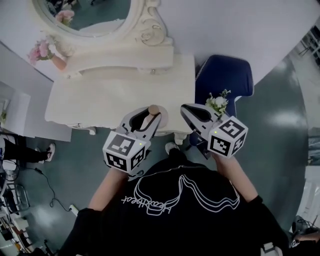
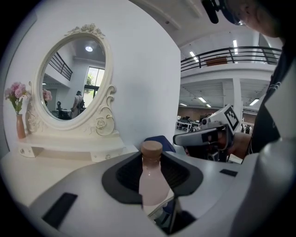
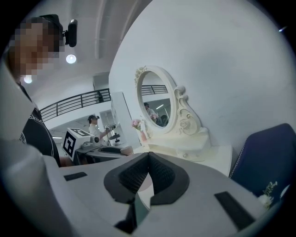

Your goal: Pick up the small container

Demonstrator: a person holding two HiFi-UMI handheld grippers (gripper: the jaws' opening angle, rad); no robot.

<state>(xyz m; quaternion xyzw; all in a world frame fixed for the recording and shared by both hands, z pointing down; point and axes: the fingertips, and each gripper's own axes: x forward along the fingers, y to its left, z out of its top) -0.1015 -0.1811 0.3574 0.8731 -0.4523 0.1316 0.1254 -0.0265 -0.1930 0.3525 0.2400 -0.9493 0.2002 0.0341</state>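
The small container (image 2: 151, 181) is a pale pink bottle with a brown cap (image 1: 153, 109). It stands upright between the jaws of my left gripper (image 1: 151, 115), which is shut on its body and holds it over the front edge of the white dressing table (image 1: 100, 95). In the left gripper view the bottle fills the gap between the dark pads (image 2: 124, 175). My right gripper (image 1: 185, 108) hangs a little to the right, over the table's right corner. Its jaws are shut with nothing between them, their tips meeting in the right gripper view (image 3: 148, 155).
An oval mirror (image 1: 85, 12) in a carved white frame stands at the back of the table. A vase of pink flowers (image 1: 44, 51) is at its left. A blue chair (image 1: 225, 75) with a small bunch of white flowers (image 1: 217, 103) is right of the table.
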